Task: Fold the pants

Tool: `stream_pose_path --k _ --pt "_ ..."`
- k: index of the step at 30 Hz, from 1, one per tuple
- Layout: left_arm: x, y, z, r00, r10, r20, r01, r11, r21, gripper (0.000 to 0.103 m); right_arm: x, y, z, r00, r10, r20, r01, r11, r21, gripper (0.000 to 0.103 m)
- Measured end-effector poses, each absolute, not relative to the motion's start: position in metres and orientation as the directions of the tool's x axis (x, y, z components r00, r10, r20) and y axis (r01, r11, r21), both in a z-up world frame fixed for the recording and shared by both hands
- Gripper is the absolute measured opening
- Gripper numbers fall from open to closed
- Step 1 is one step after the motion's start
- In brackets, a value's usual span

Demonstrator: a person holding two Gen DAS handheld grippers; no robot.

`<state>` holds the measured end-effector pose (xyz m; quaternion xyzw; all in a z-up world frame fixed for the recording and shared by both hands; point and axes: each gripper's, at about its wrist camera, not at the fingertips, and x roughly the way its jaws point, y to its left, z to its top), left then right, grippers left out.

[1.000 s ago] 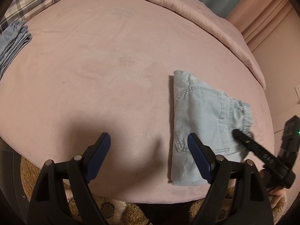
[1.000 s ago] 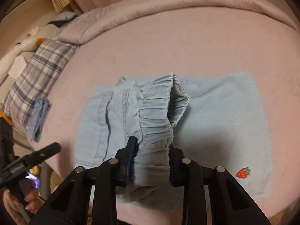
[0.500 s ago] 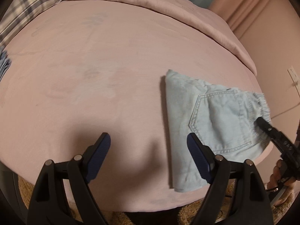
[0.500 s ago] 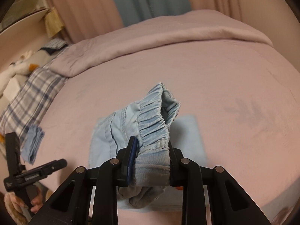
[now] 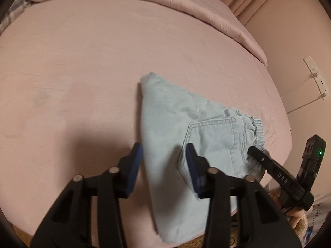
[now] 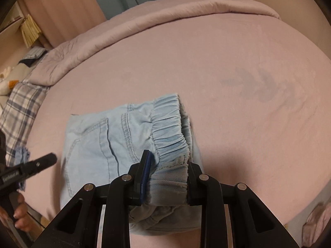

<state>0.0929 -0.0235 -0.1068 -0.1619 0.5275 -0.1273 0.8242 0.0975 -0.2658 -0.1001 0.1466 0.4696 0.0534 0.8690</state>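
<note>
Light blue denim pants lie folded small on the pink bed near its front right edge, back pocket up. My right gripper is shut on the gathered elastic waistband of the pants. It also shows in the left wrist view at the waistband. My left gripper is open, its jaws astride the near left edge of the folded pants, low over the cloth. It shows in the right wrist view at the pants' left.
A pink quilt is bunched along the bed's far side. A plaid pillow and a folded blue garment lie at the bed's left end. A wall with sockets is at the right.
The right gripper has carried the waistband over, so the pants are folded smaller. The left gripper has narrowed its opening and moved right onto the pants' left edge.
</note>
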Motion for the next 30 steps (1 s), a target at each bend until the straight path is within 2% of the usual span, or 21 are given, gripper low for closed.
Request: stream_pose_path --k 3,7,12,18,30 --pt "0.099 -0.027 -0.12 0.394 -0.366 -0.843 0.024 0.921 -0.389 0.03 0.099 -0.268 -0.104 0.546 0.246 -0.801 0.047 0.945 0.322 0.028" --pt "0.095 -0.029 -0.128 0.397 -0.353 -0.847 0.029 0.928 -0.372 0.03 0.097 -0.273 -0.108 0.538 0.258 -0.802 0.048 0.941 0.334 0.028" --pt "0.09 -0.03 -0.137 0.388 -0.349 -0.853 -0.002 0.925 -0.38 0.032 0.094 -0.275 -0.11 0.541 0.253 -0.802 0.051 0.942 0.331 0.028" --pt "0.076 -0.023 -0.145 0.357 -0.438 -0.825 -0.037 0.876 -0.481 0.036 0.095 -0.277 -0.112 0.54 0.26 -0.8 0.052 0.939 0.34 0.028" --pt "0.038 -0.035 -0.145 0.327 -0.451 -0.83 0.008 0.88 -0.475 0.037 0.093 -0.276 -0.112 0.538 0.238 -0.808 0.05 0.949 0.312 0.028"
